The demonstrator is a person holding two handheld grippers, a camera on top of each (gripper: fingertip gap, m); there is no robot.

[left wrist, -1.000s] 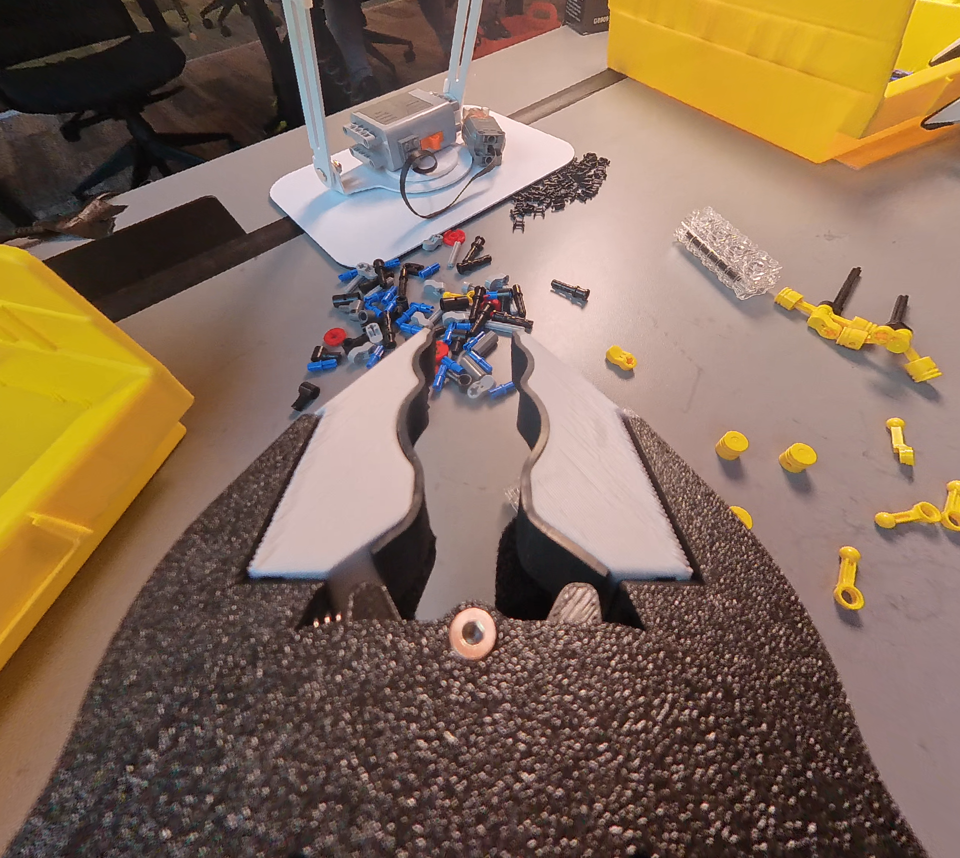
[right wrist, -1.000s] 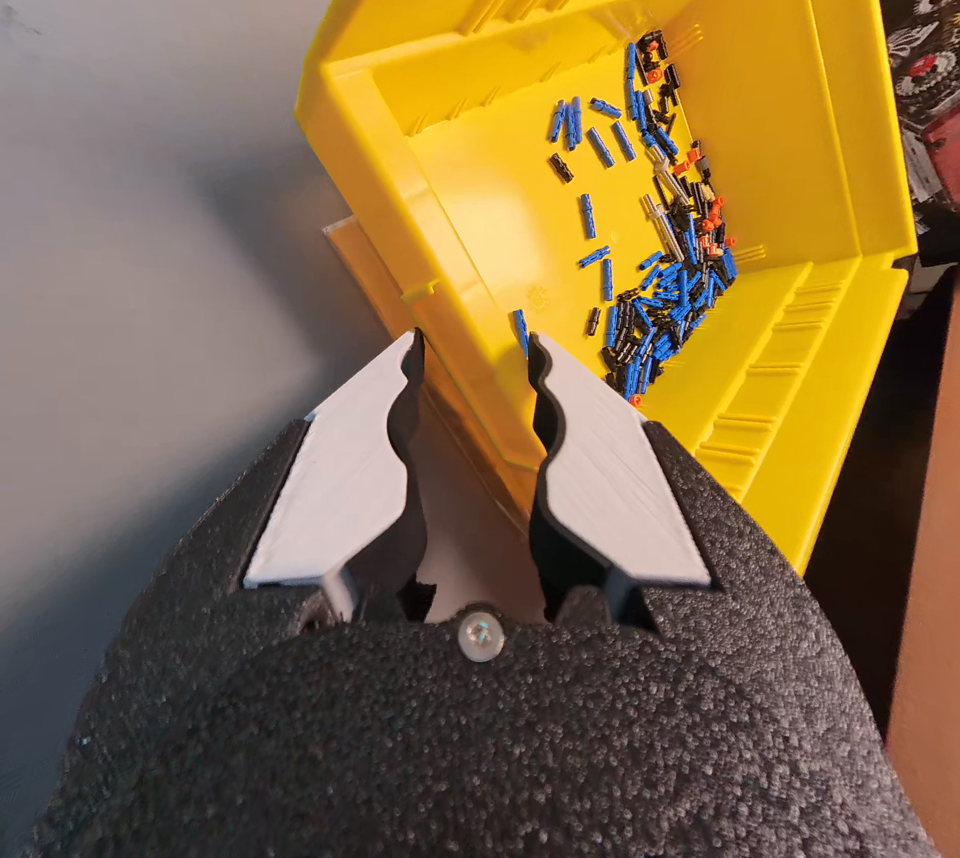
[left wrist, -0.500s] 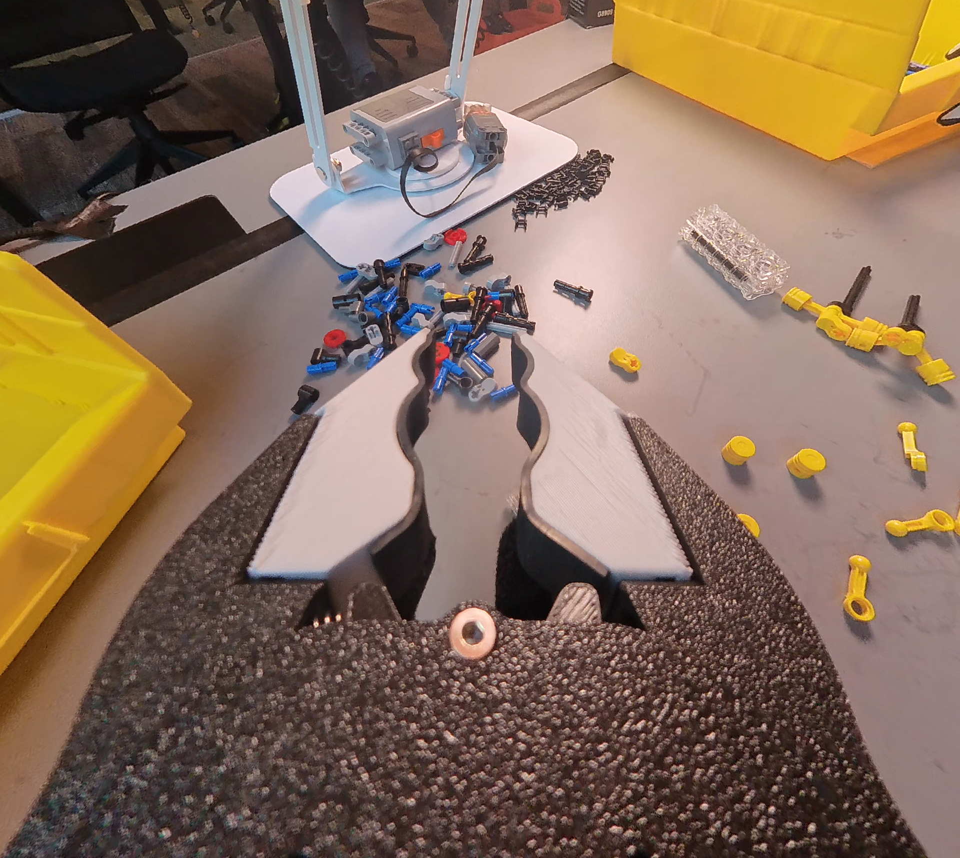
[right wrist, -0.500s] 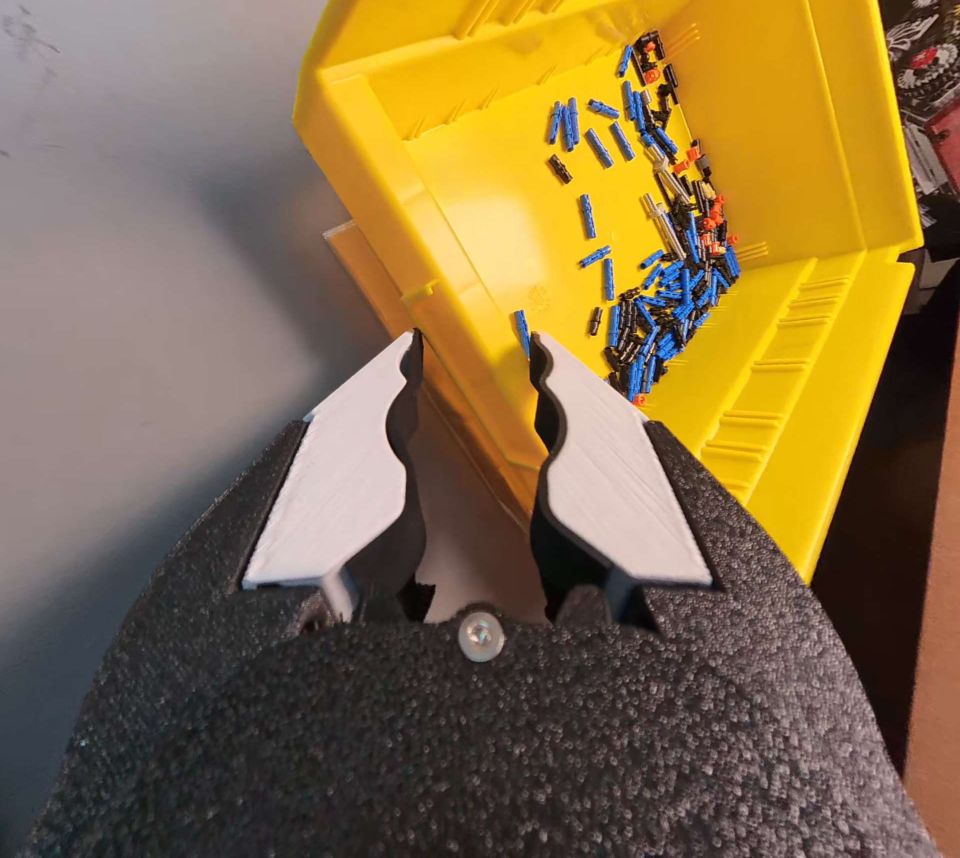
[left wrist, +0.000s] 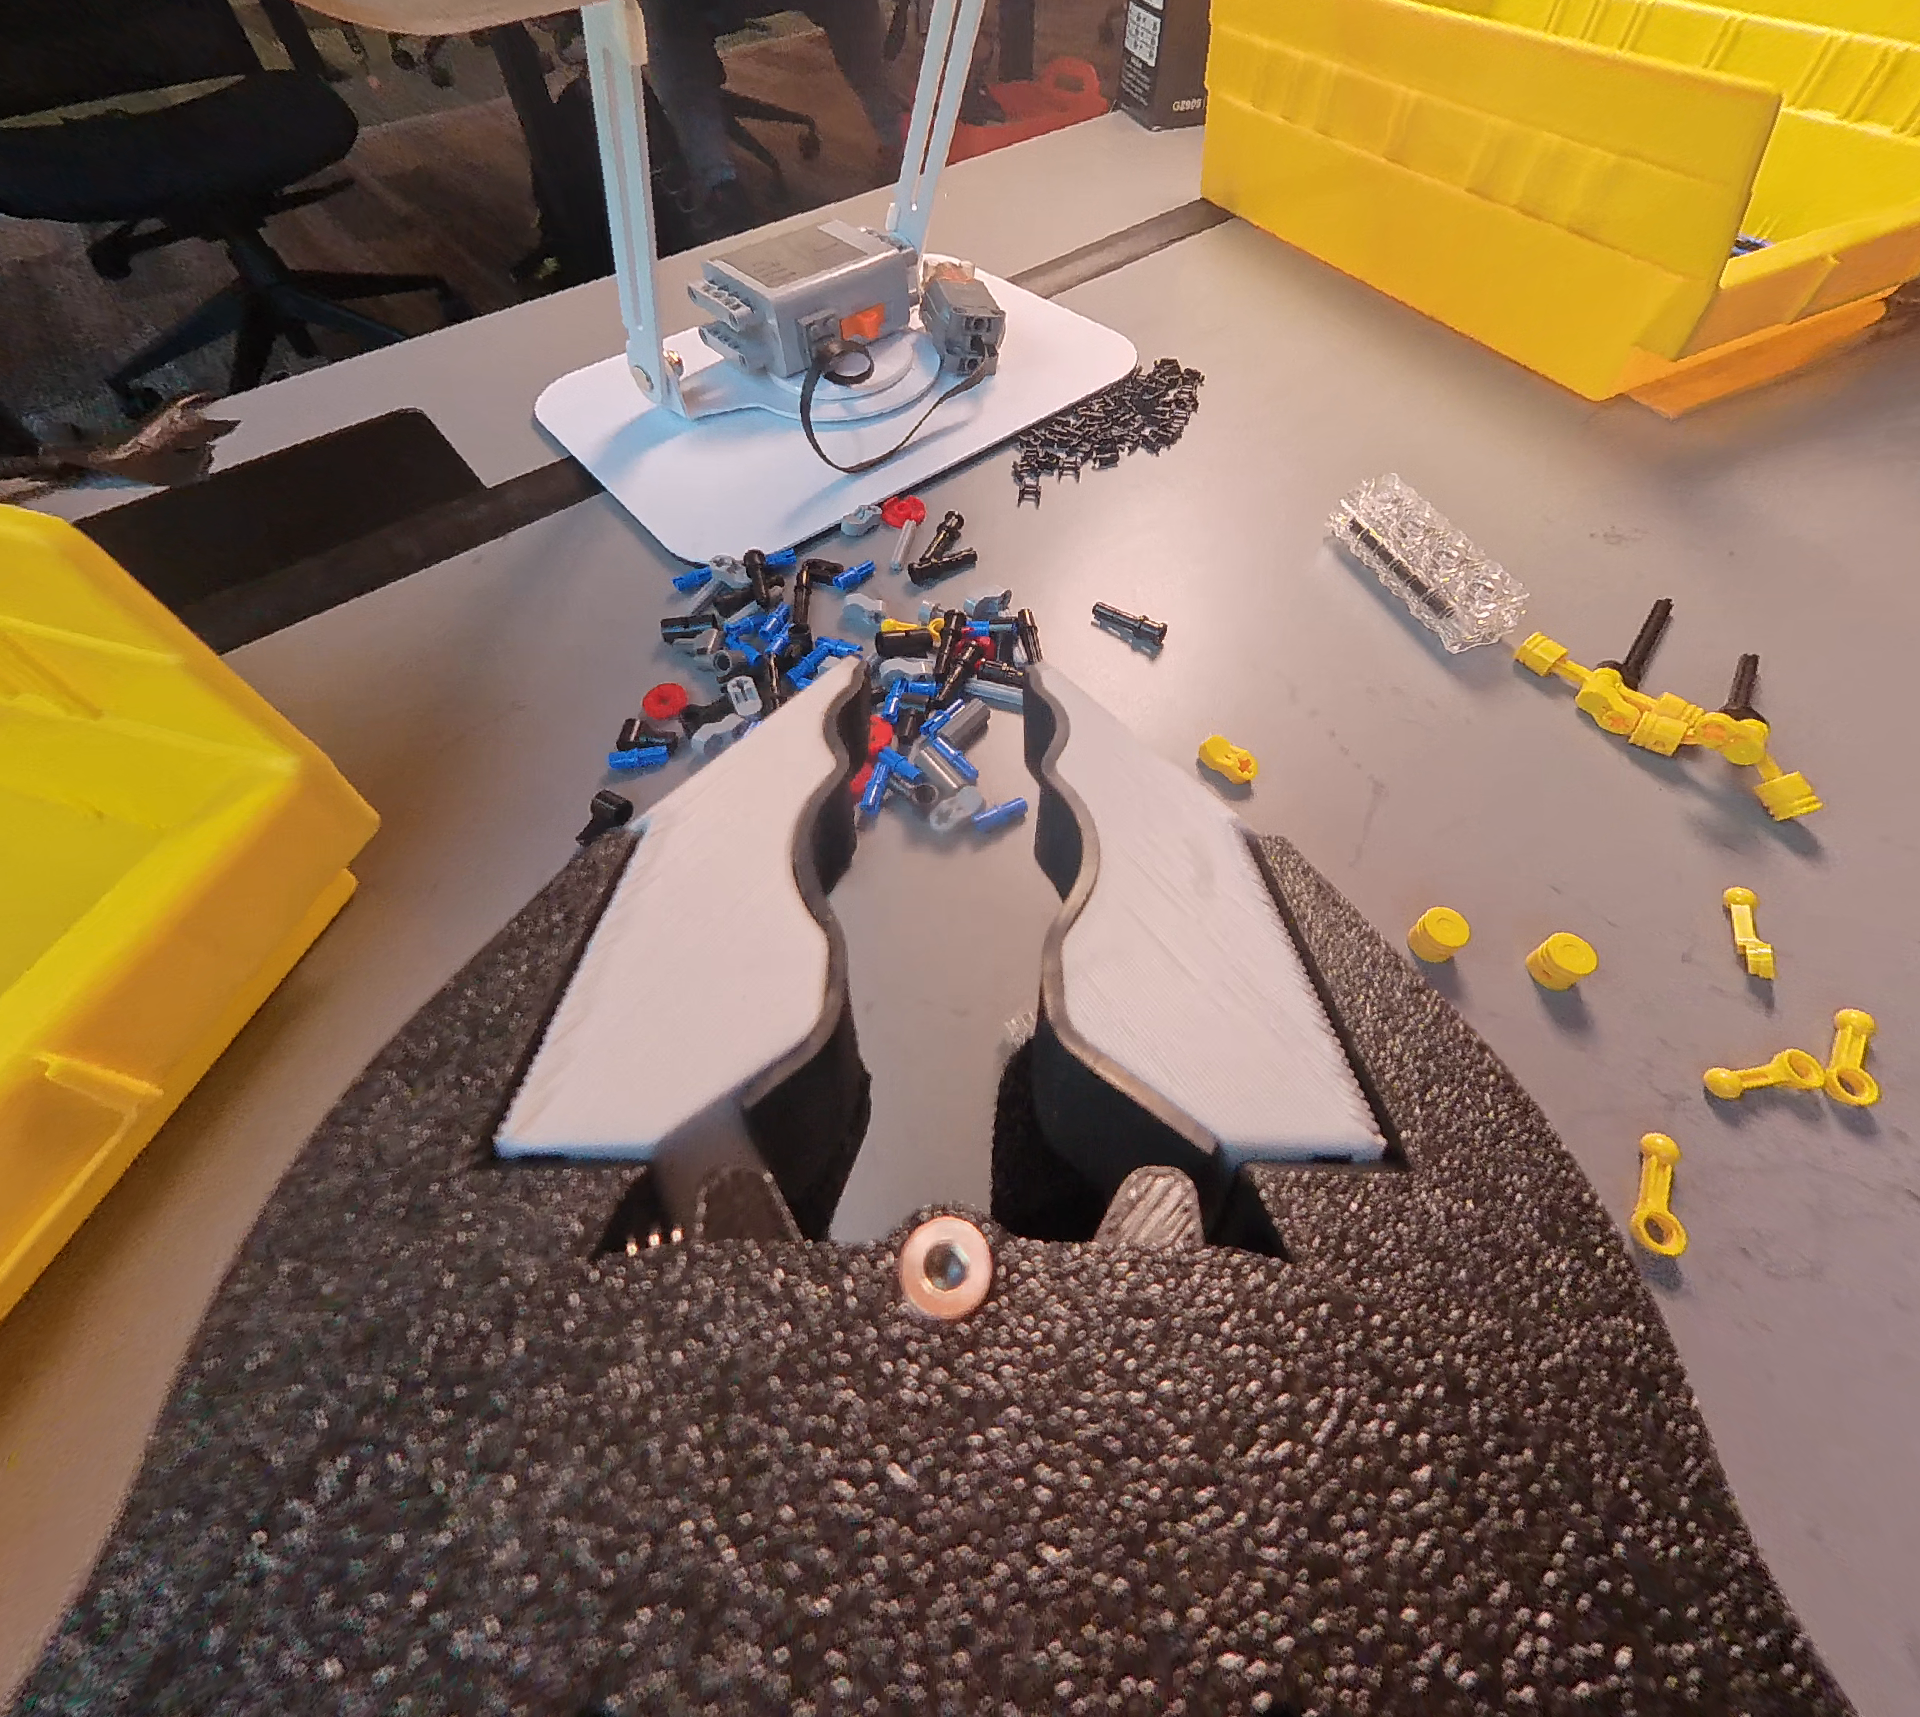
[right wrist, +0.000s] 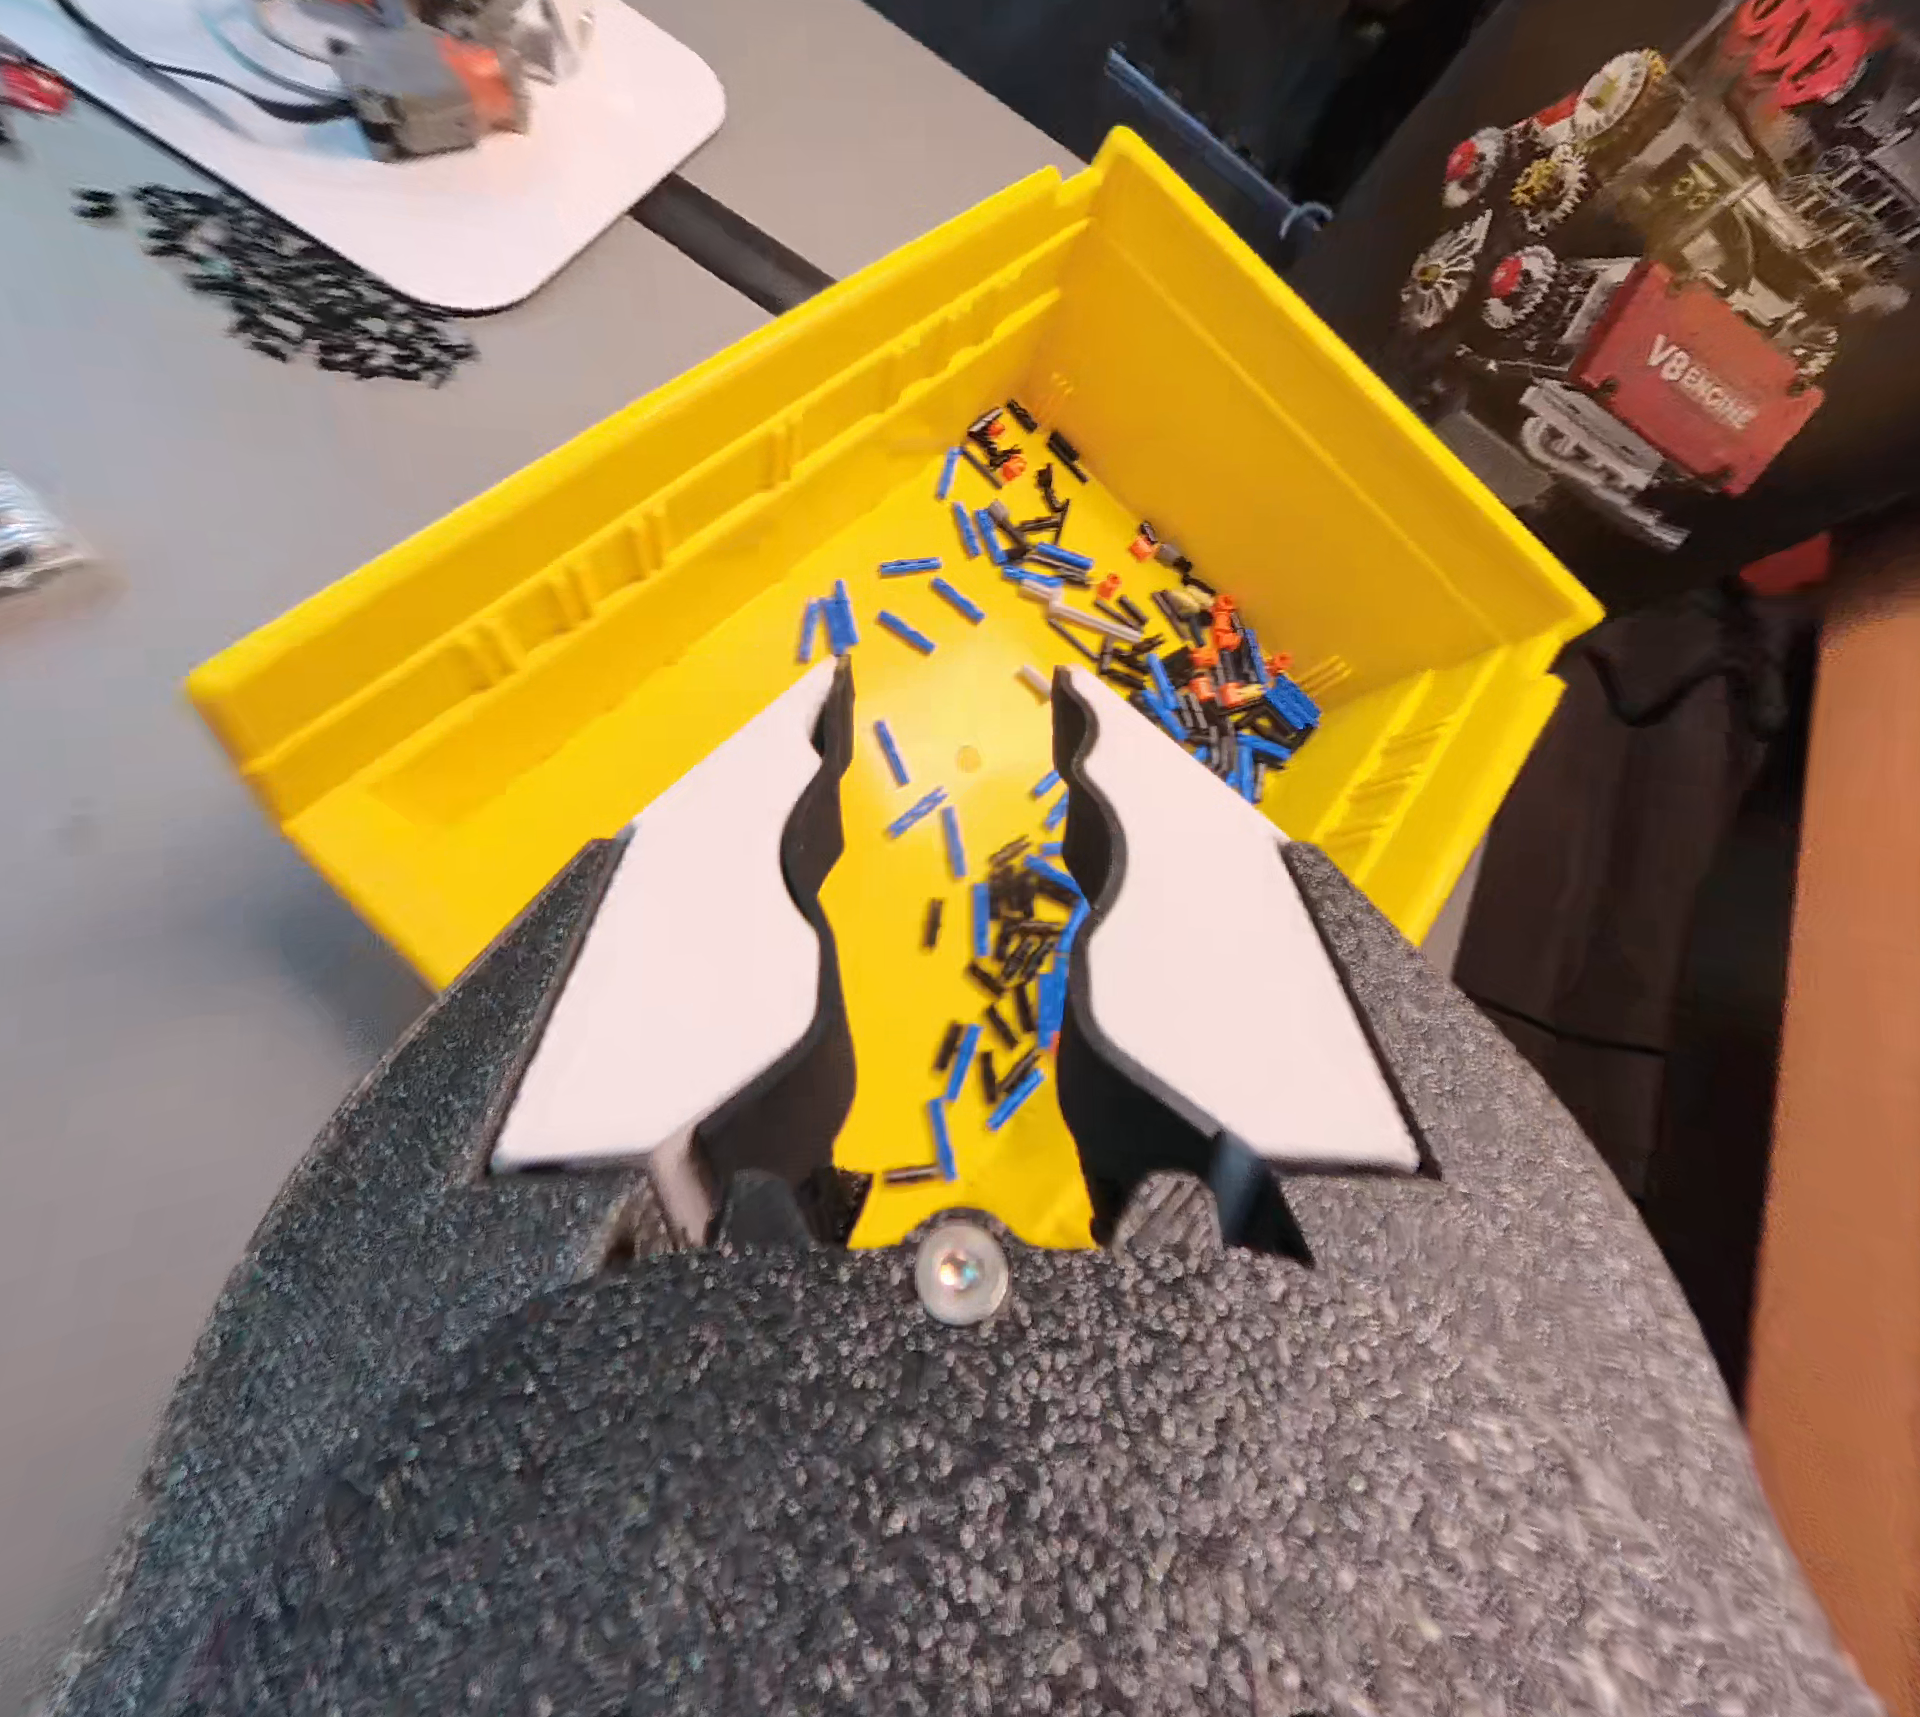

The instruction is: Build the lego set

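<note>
Yellow bin (right wrist: 644,763) on the surface (right wrist: 156,888) has come level again and now sits directly under the right tongs (right wrist: 945,691), which hang spread and empty above its pins (right wrist: 1018,940). Left tongs (left wrist: 940,680), also spread and empty, still hover over mixed small parts (left wrist: 831,659).

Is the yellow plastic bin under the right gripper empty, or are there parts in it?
Not empty. The yellow plastic bin holds many small blue, black and orange pins scattered on its floor, far from full. The open right gripper holds nothing.
</note>
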